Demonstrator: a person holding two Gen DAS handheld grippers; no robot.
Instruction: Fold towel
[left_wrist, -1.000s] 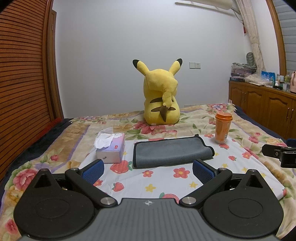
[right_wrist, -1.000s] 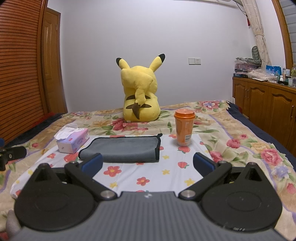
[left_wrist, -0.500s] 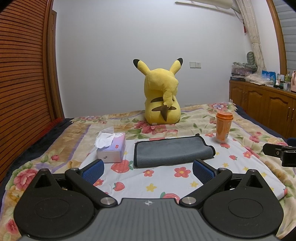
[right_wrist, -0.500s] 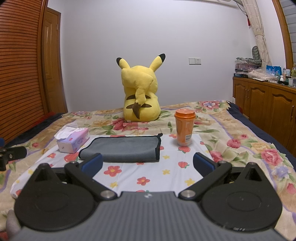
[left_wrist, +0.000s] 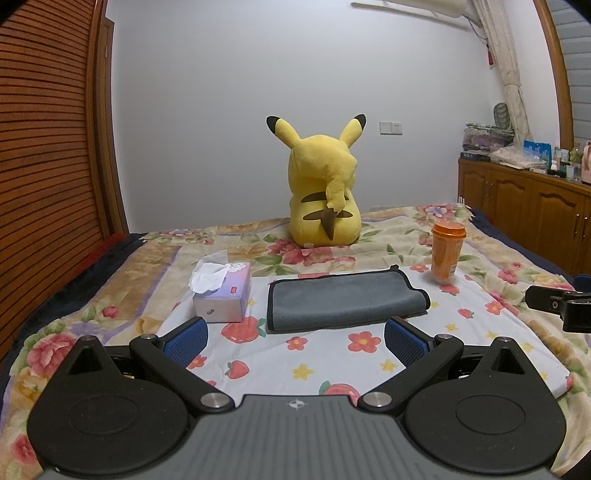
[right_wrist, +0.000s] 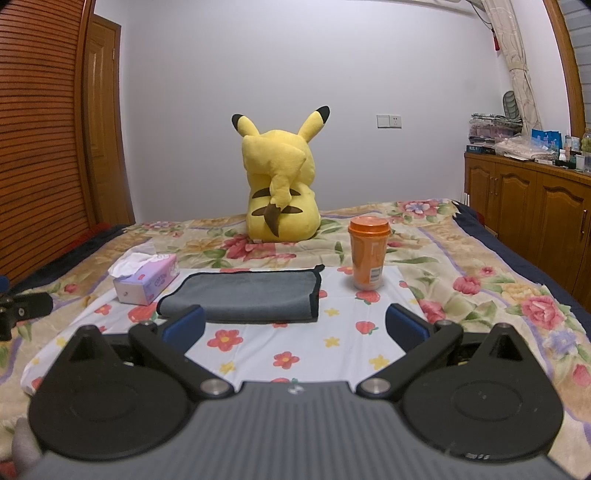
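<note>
Both grippers hover low over the bed, level, pointing fwd toward the far wall. Left gripper (left_wrist: 295, 338) has its blue pads (left_wrist: 186, 341) spread wide, nothing between them; it is released. Right gripper (right_wrist: 294, 326) is the same, pads (right_wrist: 406, 326) far apart and holding nothing.

Gray towel (left_wrist: 345, 302) lies flat on the white flowered sheet (left_wrist: 317, 354), already folded into a long rectangle w/ dark edging. In the left view it sits at 12 o'clock, just beyond the pad tips and apart from them. In the right view the towel (right_wrist: 245, 295) is more at 11 o'clock, and the left pad overlaps its near corner in the picture; I cannot tell if they touch.

Tissue box (left_wrist: 223, 295) stands just beside the towel at 9 o'clock of it, and an orange cup (left_wrist: 447, 254) w/ lid stands upright near the towel's far right corner, at about 2 o'clock of it. Yellow plush toy (left_wrist: 323, 192) sits behind the towel at 12 o'clock, back turned to the cameras.

Left view shows the tip of the other gripper at 3 o'clock by the frame edge; right view shows a black tip of the other one at 9 o'clock. Only the right view shows the wooden door (right_wrist: 105, 129) and the cup's label (right_wrist: 375, 275). Wood cabinet (right_wrist: 528, 210) w/ clutter on top is at 3 o'clock in both views.
</note>
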